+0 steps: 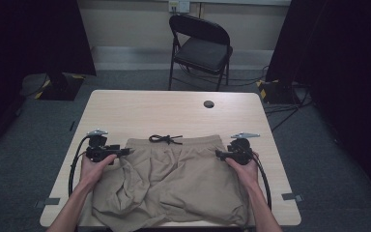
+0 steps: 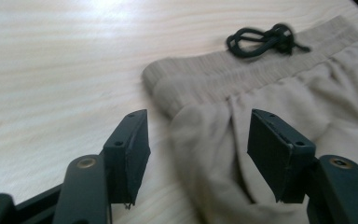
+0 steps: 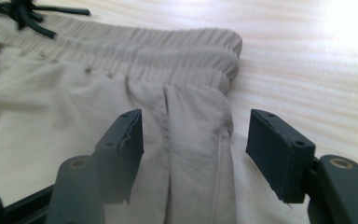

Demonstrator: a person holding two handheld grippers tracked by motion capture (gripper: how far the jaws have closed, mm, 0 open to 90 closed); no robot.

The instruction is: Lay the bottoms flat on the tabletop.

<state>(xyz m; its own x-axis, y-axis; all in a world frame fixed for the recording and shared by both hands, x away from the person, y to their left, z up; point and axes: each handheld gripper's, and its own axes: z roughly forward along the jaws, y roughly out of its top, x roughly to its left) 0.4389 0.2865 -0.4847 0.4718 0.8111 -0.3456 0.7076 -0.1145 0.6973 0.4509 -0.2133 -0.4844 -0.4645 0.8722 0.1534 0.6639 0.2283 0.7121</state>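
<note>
1. Beige shorts (image 1: 174, 179) lie along the bench's (image 1: 140, 108) near edge, waistband facing the far edge.
2. Left gripper (image 1: 125, 152) and right gripper (image 1: 220, 154), fingers apart, flank the waistband corners, apparently ready to pinch both.

I hold my left gripper (image 1: 125, 152) and right gripper (image 1: 221, 154) low, pointing inward toward each other. Both have their jaws spread wide.
</note>
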